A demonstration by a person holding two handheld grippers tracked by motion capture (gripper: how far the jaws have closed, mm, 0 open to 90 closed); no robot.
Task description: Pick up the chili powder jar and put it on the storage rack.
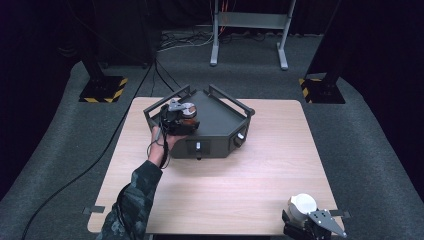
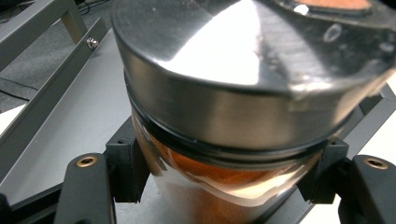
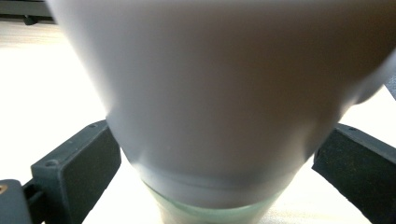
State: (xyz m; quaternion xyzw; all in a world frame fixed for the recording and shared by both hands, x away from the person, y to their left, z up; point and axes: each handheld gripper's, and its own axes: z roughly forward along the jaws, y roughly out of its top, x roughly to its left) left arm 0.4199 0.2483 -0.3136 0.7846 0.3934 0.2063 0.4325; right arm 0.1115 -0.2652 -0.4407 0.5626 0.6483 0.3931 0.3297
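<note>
A glass jar point(image 2: 219, 177) with orange-brown contents and a shiny metal lid point(image 2: 243, 70) sits between the jaws of my left gripper point(image 1: 177, 119), which is shut on it above the left part of the grey tray point(image 1: 220, 117). In the high view the jar point(image 1: 188, 113) shows beside the person's hand. At the table's near right corner my right gripper point(image 1: 306, 220) is shut on a white cup point(image 1: 303, 205). The right gripper view has the white cup point(image 3: 224, 93) pressed between both black jaws, with a greenish base below it.
The grey tray stands on a dark base with knobs point(image 1: 240, 139) at mid-table, with raised rails point(image 1: 230, 100) along its back edges. Light wooden tabletop point(image 1: 225, 185) stretches in front of it. Beyond the table are a metal stand point(image 1: 250, 30) and floor cables point(image 1: 75, 175).
</note>
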